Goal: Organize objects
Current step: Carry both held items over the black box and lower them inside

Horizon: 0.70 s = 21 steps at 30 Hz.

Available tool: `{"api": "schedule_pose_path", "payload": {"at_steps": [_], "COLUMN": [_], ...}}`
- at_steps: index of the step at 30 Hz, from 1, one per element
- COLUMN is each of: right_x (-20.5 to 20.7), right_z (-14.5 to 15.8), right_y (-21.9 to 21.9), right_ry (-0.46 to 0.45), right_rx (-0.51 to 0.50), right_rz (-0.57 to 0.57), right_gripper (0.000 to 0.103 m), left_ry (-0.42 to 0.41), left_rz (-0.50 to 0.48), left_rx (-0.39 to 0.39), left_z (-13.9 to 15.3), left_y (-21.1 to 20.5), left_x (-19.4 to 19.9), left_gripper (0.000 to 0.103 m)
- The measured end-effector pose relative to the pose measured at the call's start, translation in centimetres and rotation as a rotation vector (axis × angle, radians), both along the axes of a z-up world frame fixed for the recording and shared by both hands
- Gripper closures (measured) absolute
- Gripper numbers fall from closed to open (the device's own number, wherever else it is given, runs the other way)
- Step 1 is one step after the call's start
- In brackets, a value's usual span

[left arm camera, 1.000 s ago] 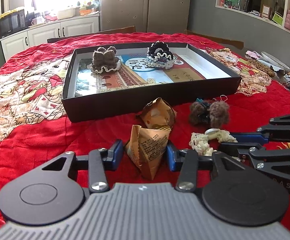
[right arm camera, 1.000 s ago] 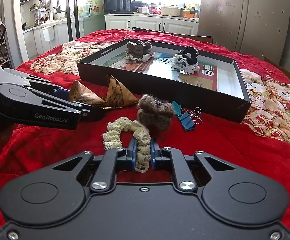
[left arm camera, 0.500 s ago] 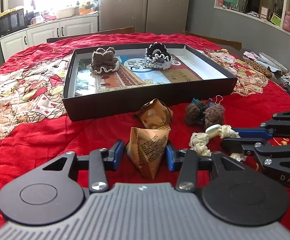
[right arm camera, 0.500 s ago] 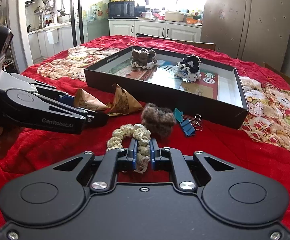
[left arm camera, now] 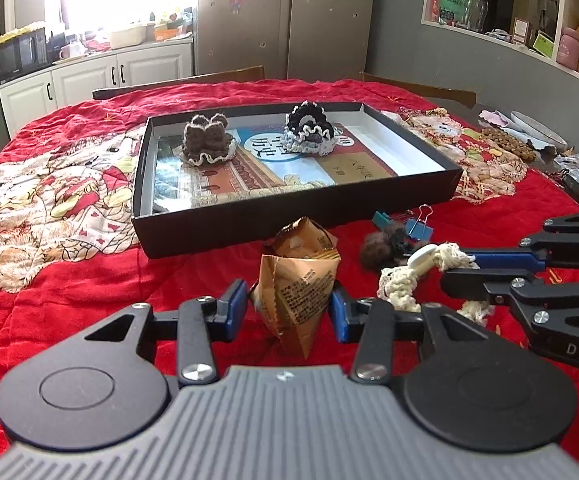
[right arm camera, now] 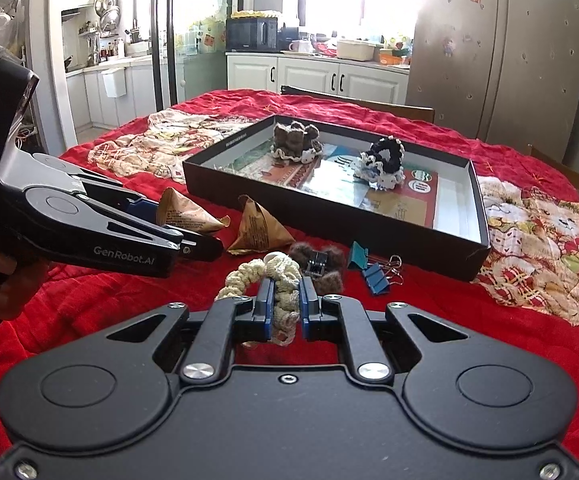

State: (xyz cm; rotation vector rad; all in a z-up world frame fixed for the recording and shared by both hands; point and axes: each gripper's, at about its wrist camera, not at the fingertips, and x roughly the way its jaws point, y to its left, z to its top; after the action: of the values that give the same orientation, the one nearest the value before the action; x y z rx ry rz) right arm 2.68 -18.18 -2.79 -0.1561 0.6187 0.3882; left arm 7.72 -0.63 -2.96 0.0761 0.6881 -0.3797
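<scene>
While the left gripper (left arm camera: 287,310) clamps a brown pyramid packet (left arm camera: 297,300) between its blue pads, a second packet (left arm camera: 303,238) lies just beyond it on the red cloth (left arm camera: 69,300). Far behind sits the black tray (left arm camera: 289,220) with a brown scrunchie (left arm camera: 207,140) and a black-and-white scrunchie (left arm camera: 309,130) inside. Right of the packets, the right gripper (right arm camera: 285,312) pinches a cream scrunchie (right arm camera: 285,288), near a fuzzy brown clip (right arm camera: 321,264) and blue binder clips (right arm camera: 373,272).
</scene>
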Motion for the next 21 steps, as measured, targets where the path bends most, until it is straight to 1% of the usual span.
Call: {"api": "schedule_pose_path", "payload": {"at_steps": [12,21], "right_x": [0.0,0.6], "right_z": [2.1,4.0], "right_y": [0.1,0.0], "right_ry": [-0.051,-0.103], "right_rx": [-0.003,-0.016], "right_rz": [0.010,0.009], "right_gripper": [0.091,0.091], "left_ry": [-0.047,-0.091], "left_rz": [-0.014,-0.019], "left_rx": [-0.006,-0.025], "left_z": [2.1,4.1], "left_y": [-0.1,-0.3], "left_x": [0.1,0.8], "left_gripper": [0.056,0.056]}}
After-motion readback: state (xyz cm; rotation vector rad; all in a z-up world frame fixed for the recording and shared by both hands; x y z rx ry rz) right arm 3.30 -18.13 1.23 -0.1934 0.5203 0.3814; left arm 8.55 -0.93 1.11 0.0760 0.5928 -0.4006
